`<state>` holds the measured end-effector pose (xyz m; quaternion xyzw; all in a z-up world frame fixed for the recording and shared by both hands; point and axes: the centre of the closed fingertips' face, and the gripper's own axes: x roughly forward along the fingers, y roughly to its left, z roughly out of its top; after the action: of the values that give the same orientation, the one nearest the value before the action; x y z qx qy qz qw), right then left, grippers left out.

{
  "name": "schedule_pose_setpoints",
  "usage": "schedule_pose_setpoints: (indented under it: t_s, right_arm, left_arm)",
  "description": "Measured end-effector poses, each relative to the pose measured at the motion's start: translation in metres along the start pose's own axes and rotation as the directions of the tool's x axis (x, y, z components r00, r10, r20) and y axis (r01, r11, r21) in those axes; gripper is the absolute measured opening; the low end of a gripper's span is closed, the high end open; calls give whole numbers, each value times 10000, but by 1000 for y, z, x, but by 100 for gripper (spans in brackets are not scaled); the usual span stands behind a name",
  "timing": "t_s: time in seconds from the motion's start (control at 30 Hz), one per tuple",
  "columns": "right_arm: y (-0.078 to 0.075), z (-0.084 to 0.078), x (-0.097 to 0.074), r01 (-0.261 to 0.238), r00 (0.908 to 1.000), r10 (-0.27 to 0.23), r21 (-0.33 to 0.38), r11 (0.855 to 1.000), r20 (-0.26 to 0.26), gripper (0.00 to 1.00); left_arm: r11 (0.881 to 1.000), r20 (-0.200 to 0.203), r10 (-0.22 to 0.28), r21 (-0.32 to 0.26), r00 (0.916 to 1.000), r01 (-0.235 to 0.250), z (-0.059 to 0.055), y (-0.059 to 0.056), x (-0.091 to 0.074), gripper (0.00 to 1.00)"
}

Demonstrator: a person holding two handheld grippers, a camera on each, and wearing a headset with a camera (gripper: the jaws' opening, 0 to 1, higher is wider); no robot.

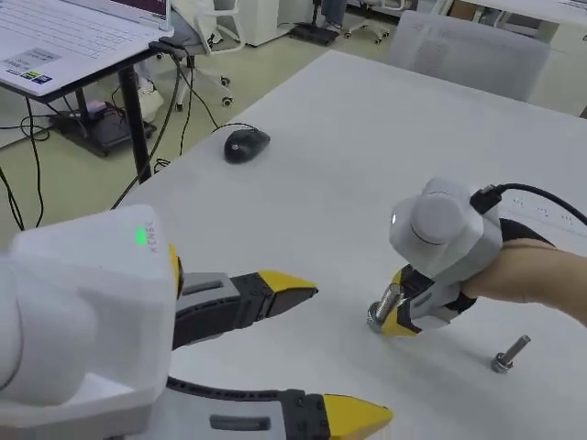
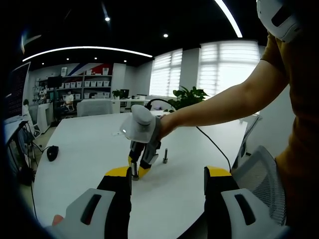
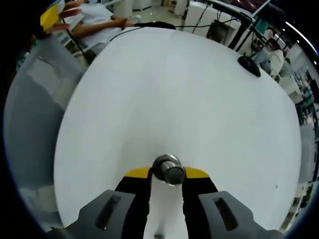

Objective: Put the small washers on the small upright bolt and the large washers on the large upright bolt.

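At the near left, the left tool hangs over the white bench, its jaws spread wide with nothing between them. To its right, the right tool is clamped on the large bolt, head down on the bench. The small bolt stands farther right, apart.

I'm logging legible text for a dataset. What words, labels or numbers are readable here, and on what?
Nothing can be read.
On the laptop, stickers: too small to read.
On the left gripper, print beside the green light: blurred.
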<state>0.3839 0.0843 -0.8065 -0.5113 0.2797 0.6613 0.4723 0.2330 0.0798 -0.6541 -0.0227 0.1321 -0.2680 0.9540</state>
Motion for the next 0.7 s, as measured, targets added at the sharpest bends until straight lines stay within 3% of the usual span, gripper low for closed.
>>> schedule_pose_setpoints:
  t_s: [0.1, 0.23, 0.53, 0.6, 0.7]
  right_arm:
    - [1, 3, -1, -62, 9993, 53, 220, 9997, 380, 26]
    - [3, 1, -4, -5, 9990, -5, 223, 9998, 438, 29]
    - [3, 0, -30, 584, 9942, -625, 490, 9971, 874, 29]
    - [3, 0, -38, 799, 9911, -856, 594, 9950, 1020, 29]
    - [5, 3, -53, 1152, 9815, -1258, 799, 9901, 1444, 28]
  left_arm:
    - [10000, -49, -23, 8, 10000, 23, -1, 0, 0, 58]
    - [10000, -124, -47, 26, 9999, 47, -2, 0, 1, 58]
    - [9998, -145, -159, 121, 9998, 160, -1, -2, 1, 58]
    - [9996, -138, -216, 154, 9997, 218, 0, -3, 2, 58]
    - [9992, -532, -324, 217, 9981, 336, -8, -4, 3, 58]
